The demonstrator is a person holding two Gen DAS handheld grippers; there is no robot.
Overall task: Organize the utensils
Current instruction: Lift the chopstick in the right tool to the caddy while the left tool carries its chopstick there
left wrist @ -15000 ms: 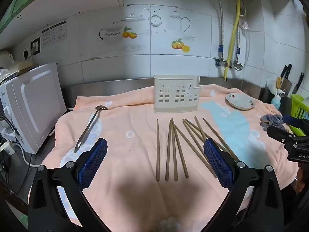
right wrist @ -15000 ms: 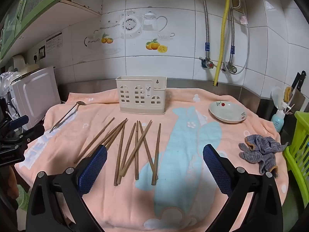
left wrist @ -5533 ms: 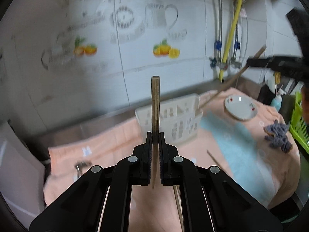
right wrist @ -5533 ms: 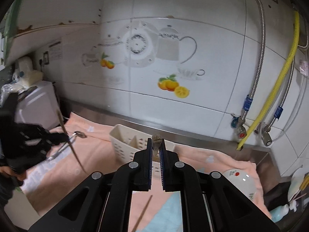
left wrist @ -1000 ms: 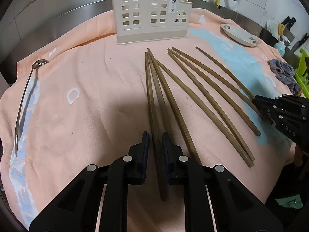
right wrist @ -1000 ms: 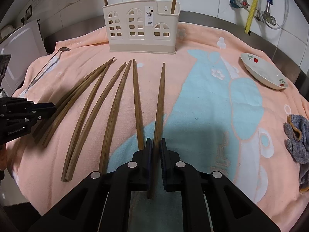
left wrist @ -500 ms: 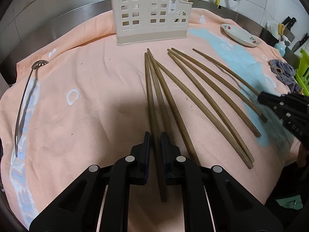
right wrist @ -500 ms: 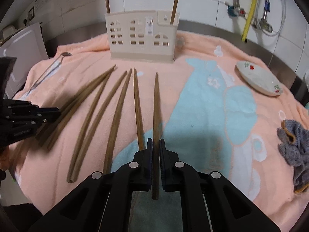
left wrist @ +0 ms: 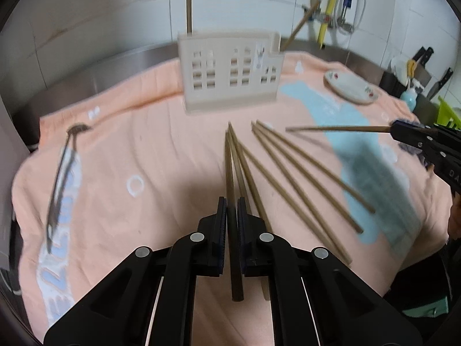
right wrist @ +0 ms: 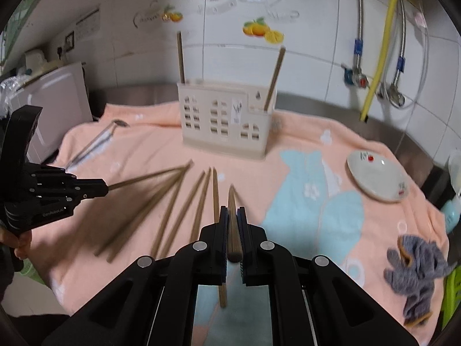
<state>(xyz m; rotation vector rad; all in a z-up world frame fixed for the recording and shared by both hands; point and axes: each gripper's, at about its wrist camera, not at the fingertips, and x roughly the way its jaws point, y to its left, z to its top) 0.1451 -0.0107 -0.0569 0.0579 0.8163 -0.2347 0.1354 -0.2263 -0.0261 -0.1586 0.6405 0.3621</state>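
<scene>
Both chopsticks have come up off the towel since a second ago, each pinched in its own hand-held gripper, and the left jaws have just been closing on theirs.

From the left wrist, the left hand-held gripper (left wrist: pixel 232 210) is pressed onto a brown chopstick (left wrist: pixel 229 167) running forward between its pads. Loose chopsticks (left wrist: pixel 294 178) fan out over the peach towel (left wrist: pixel 149 144) that covers the tabletop. Beyond them stands the cream utensil holder (left wrist: pixel 229 72), with one chopstick upright at its left end and one leaning at its right. A spoon (left wrist: pixel 62 173) lies far left, a small plate (left wrist: pixel 350 88) far right. At the right edge the right hand-held gripper (left wrist: pixel 393 129) holds its chopstick out level above the towel.

From the right wrist, the right hand-held gripper (right wrist: pixel 232 216) clamps the second chopstick (right wrist: pixel 232 225). White wall tiles (right wrist: pixel 311 57) with fruit decals, a yellow hose (right wrist: pixel 380 52) and a grey rag (right wrist: pixel 417 271) frame the scene.
</scene>
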